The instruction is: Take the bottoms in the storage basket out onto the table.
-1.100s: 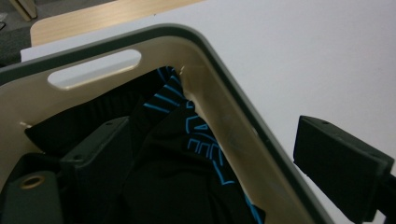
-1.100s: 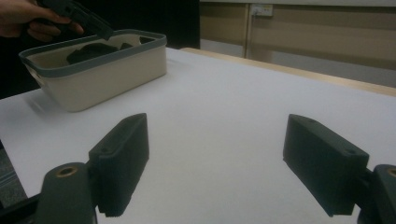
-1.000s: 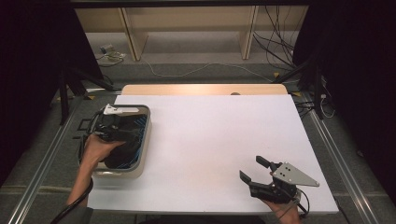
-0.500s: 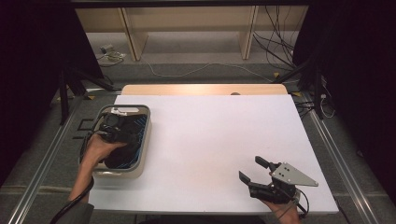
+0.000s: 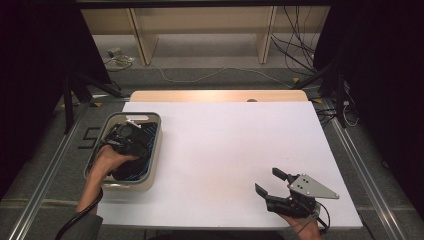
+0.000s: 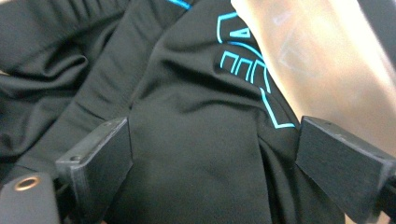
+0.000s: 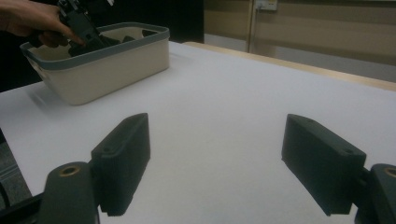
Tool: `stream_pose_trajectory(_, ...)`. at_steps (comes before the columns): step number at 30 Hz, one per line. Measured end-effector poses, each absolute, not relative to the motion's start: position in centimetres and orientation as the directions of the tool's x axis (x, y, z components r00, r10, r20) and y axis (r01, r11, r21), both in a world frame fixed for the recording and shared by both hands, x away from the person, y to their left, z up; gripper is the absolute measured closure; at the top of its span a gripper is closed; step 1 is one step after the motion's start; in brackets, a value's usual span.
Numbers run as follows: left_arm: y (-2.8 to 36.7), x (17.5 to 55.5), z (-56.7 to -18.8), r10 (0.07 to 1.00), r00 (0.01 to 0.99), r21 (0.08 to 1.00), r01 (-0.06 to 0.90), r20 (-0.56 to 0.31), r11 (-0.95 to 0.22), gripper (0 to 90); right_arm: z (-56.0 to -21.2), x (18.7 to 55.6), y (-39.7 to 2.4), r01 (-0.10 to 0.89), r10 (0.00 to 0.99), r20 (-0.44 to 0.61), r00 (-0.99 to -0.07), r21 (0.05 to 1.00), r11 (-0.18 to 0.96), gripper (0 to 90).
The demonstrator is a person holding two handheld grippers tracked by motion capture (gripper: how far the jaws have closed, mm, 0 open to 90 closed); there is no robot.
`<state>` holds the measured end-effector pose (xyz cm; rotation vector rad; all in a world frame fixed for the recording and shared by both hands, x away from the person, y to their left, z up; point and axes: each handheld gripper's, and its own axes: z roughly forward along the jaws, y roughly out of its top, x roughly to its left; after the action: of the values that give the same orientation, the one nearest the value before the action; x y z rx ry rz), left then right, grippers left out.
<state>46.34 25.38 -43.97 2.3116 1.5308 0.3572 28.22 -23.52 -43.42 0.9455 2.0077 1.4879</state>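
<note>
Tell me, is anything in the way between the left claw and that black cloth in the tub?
Nothing visible is. The left gripper is down inside the basket, its jaws spread open on either side of a fold of the black garment, with only the basket's wall beside it.

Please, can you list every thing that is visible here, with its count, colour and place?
basket: one, cream with grey rim, left side of table
garment: one, black with cyan print, inside the basket
table: one, white top
shelf unit: one, light wood, behind the table
cables: several, on the floor behind
left tongs: one, black, open, down in the basket over the garment
right tongs: one, black, open, above the table's near right corner
</note>
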Motion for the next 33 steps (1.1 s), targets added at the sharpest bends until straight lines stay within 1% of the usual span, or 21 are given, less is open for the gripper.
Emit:
stream_pose_trajectory(9,25.3,47.0,-44.9,0.918,0.395,0.35,0.862,-0.011,-0.367,7.2,-43.5,28.3,-23.6,0.26,0.759,0.033,-0.65,0.948,0.182,24.7)
stream_pose_trajectory(10,25.3,47.1,-45.3,0.918,0.397,0.327,0.87,-0.016,-0.37,6.1,-43.5,28.3,-23.6,0.259,0.759,0.03,-0.65,0.948,0.184,24.7)
stream_pose_trajectory(13,25.2,47.2,-45.6,0.922,0.386,0.311,0.879,-0.022,-0.361,3.3,-43.5,28.3,-23.5,0.26,0.759,0.032,-0.65,0.948,0.183,24.7)
stream_pose_trajectory(16,25.2,47.3,-45.6,0.923,0.384,0.302,0.883,-0.028,-0.358,2.4,-43.5,28.3,-23.5,0.263,0.759,0.034,-0.65,0.947,0.183,24.7)
stream_pose_trajectory(19,25.5,47.4,-46.1,0.927,0.37,0.289,0.895,-0.056,-0.339,0.0,-43.5,28.3,-23.5,0.263,0.759,0.036,-0.65,0.948,0.181,24.7)
stream_pose_trajectory(22,25.4,47.4,-46.4,0.924,0.38,0.284,0.89,-0.03,-0.357,0.0,-43.5,28.3,-23.6,0.261,0.759,0.036,-0.65,0.949,0.178,24.7)
stream_pose_trajectory(25,25.3,47.5,-46.5,0.925,0.379,0.28,0.891,-0.024,-0.357,0.0,-43.6,28.3,-23.6,0.261,0.759,0.036,-0.65,0.949,0.178,24.7)
stream_pose_trajectory(27,25.1,47.6,-46.8,0.928,0.372,0.278,0.89,0.017,-0.362,0.0,-43.5,28.3,-23.6,0.261,0.76,0.034,-0.649,0.948,0.181,24.7)
stream_pose_trajectory(29,24.9,47.5,-46.8,0.926,0.373,0.274,0.887,0.051,-0.372,2.8,-43.6,28.3,-23.6,0.26,0.76,0.035,-0.648,0.949,0.178,24.7)
stream_pose_trajectory(31,24.8,47.5,-46.8,0.926,0.374,0.272,0.887,0.055,-0.374,5.1,-43.5,28.3,-23.6,0.261,0.762,0.033,-0.647,0.948,0.181,24.7)
stream_pose_trajectory(33,24.9,47.5,-46.6,0.927,0.37,0.272,0.888,0.06,-0.372,10.2,-43.5,28.3,-23.7,0.261,0.763,0.036,-0.646,0.949,0.176,24.8)
